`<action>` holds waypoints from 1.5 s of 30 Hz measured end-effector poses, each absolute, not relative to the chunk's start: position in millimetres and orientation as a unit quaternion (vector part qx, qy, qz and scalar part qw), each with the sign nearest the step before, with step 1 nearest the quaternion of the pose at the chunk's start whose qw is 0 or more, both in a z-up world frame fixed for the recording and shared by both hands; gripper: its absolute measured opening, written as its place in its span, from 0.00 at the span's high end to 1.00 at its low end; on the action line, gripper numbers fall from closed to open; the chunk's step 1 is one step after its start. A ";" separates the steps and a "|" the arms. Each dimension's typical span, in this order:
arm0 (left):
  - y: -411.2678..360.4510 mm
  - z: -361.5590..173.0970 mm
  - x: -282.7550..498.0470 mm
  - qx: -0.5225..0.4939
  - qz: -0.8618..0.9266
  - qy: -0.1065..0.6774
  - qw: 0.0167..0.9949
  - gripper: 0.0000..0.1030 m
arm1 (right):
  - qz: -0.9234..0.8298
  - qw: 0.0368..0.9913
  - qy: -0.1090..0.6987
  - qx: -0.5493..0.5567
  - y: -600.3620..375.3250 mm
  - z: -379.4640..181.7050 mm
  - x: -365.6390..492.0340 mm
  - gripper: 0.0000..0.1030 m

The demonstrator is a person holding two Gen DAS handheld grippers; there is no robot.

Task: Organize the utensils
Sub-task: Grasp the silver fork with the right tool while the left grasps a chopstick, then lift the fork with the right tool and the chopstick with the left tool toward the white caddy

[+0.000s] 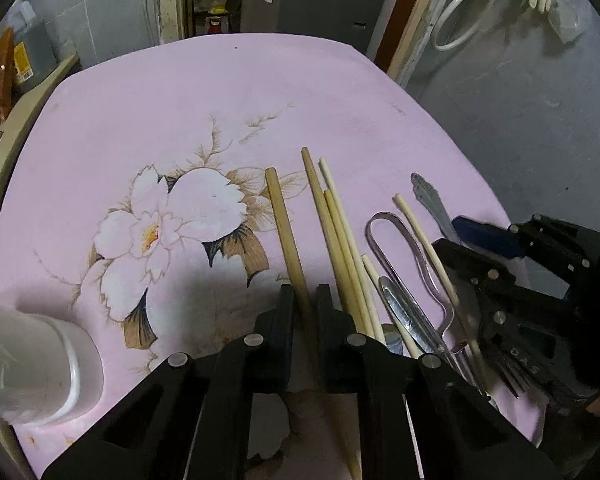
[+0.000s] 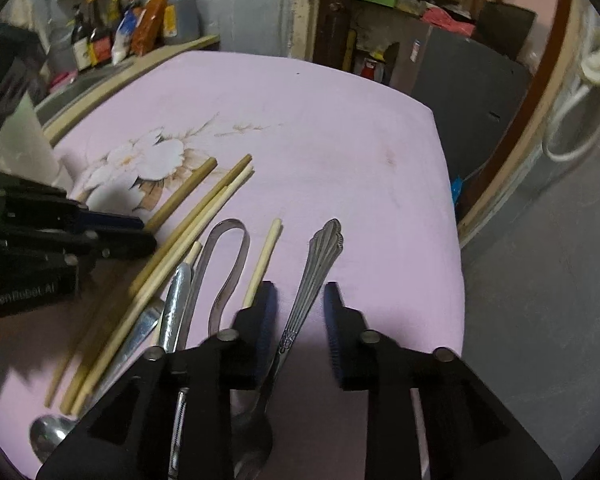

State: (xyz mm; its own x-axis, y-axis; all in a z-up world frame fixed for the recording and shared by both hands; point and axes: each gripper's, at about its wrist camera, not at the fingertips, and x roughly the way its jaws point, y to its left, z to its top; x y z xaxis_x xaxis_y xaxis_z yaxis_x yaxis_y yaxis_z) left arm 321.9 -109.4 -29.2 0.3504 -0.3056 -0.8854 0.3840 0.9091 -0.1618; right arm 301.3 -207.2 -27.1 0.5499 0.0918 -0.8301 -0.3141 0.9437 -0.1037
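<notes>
Pinching the thick bamboo chopstick [image 1: 286, 236] between narrowed jaws, the left gripper [image 1: 305, 300] is needing a firm, level hold — while the right gripper [image 2: 300, 300], jaws apart, is straddling the ornate-handled spoon [image 2: 308, 280] without pressing it — on the pink table [image 1: 340, 92].

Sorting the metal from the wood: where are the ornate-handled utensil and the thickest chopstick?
Ornate-handled utensil [image 2: 318, 264]: right wrist view, on its fluted handle.
Thickest chopstick [image 1: 285, 232]: left wrist view, mid-shaft.

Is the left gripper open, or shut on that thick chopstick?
Shut: the left gripper has both fingers pressed against the sides of the thick chopstick.
</notes>
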 end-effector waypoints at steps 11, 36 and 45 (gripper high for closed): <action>-83.8 -17.0 289.9 -0.031 -0.185 0.489 0.852 0.96 | 0.138 0.896 0.416 -0.076 -213.8 -19.2 270.7 0.94; 1.6 86.5 199.2 -0.136 -0.147 0.170 0.965 0.96 | 0.156 0.983 0.075 -0.059 -152.7 77.6 171.7 0.95; 78.4 138.0 210.4 -0.152 -0.104 0.104 0.977 0.96 | 0.259 0.965 0.031 -0.011 -99.7 126.5 198.1 0.95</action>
